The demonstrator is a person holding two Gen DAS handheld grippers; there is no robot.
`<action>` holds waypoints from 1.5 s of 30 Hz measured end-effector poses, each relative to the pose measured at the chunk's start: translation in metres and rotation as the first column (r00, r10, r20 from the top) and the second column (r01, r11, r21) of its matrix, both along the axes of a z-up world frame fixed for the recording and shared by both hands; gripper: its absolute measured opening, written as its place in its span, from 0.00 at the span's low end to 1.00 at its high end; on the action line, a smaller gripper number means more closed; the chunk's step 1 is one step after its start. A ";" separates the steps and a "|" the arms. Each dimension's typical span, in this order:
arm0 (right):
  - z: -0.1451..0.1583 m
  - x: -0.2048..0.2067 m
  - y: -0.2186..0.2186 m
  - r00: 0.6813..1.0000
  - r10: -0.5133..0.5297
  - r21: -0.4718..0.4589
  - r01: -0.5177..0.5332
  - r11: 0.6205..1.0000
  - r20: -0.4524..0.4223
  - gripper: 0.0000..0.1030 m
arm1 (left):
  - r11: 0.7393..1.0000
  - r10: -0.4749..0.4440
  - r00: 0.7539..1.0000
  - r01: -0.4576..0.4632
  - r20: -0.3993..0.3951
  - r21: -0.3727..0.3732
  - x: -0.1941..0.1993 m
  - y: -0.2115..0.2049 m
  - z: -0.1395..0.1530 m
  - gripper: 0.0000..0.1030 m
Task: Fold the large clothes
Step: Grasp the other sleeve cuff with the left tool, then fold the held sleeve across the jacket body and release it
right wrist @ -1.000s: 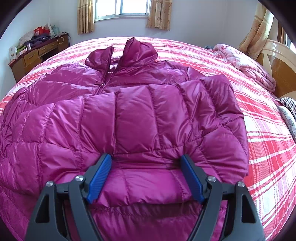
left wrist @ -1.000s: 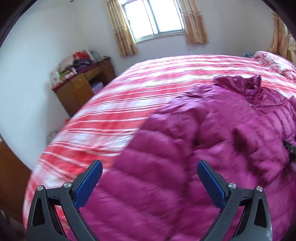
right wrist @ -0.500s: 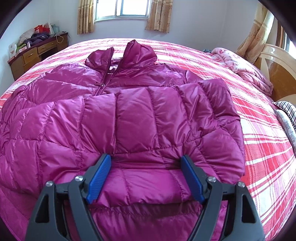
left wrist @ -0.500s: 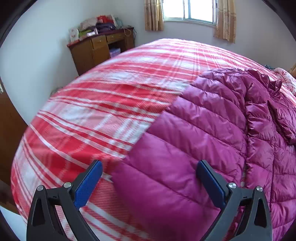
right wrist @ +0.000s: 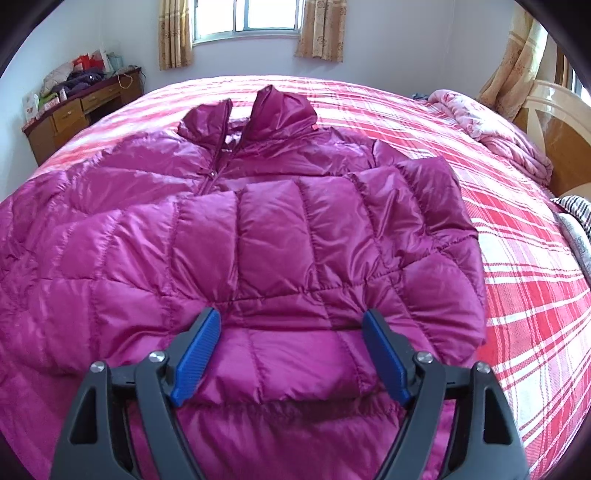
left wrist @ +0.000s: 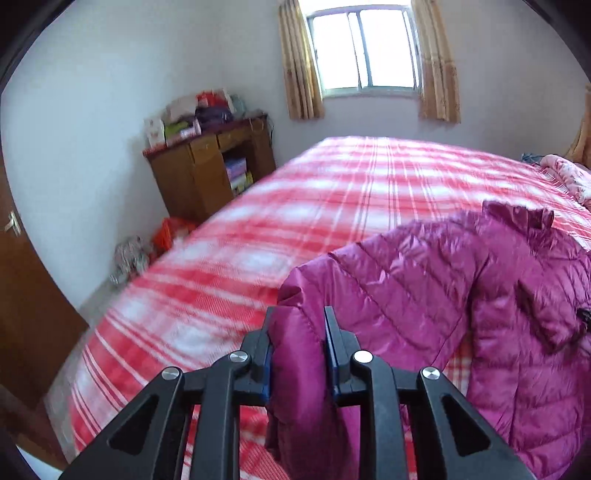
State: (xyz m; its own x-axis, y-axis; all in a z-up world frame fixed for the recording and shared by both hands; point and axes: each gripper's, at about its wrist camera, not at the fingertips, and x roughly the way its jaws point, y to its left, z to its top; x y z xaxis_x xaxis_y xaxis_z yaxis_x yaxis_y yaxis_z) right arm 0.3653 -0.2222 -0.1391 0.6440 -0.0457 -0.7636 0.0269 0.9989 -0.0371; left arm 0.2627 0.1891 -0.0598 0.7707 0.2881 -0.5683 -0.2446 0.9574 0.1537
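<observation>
- The left hand-held gripper (left wrist: 297, 350) has just been closing, and its blue pads now pinch a bunched fold of the magenta down jacket (right wrist: 258, 236); half a second ago the same jaws stood wide over the sleeve end with nothing pinched.
- The pinched part is the end of the jacket's sleeve (left wrist: 388, 280), which now rises off the bed toward the left wrist camera (the rest of the sleeve trails back to the jacket's body).
- My reading: this grip opens the sleeve fold, and the next move would carry the sleeve across the jacket's front.
- The right hand-held gripper (right wrist: 291, 350) is wide open as before, its pads either side of a quilted panel near the hem; whether they press on the fabric I cannot tell, and nothing looks pinched.
- The jacket lies front up, zipped, collar toward the window (right wrist: 245, 16), its other sleeve already folded across the chest.
- It rests on a bed (right wrist: 524, 295) with a red-and-white plaid cover; a pink quilt (right wrist: 491, 125) is bunched near the headboard.
- A wooden cabinet (left wrist: 207, 173) piled with clutter stands against the white wall, and tan curtains flank the window.
</observation>
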 end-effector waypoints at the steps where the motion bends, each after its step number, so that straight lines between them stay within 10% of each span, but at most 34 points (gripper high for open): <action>1: 0.007 -0.006 -0.001 1.000 0.002 -0.003 -0.002 1.000 0.020 0.79 | 1.000 -0.011 1.000 0.011 0.019 0.024 0.002 -0.004 0.011 0.22; 20: 0.014 -0.072 -0.055 0.991 -0.096 -0.013 0.098 0.995 0.090 0.84 | 0.895 -0.398 0.911 0.359 0.111 0.265 0.021 -0.202 0.081 0.20; 33: -0.005 -0.081 -0.074 0.988 -0.137 0.041 0.134 0.990 0.078 0.85 | 0.759 -0.592 0.806 0.559 -0.005 0.335 0.035 -0.346 0.029 0.20; 45: -0.011 -0.084 -0.080 0.984 -0.167 0.073 0.162 0.984 0.067 0.85 | 0.740 -0.625 0.776 0.624 -0.086 0.251 0.054 -0.395 -0.029 0.19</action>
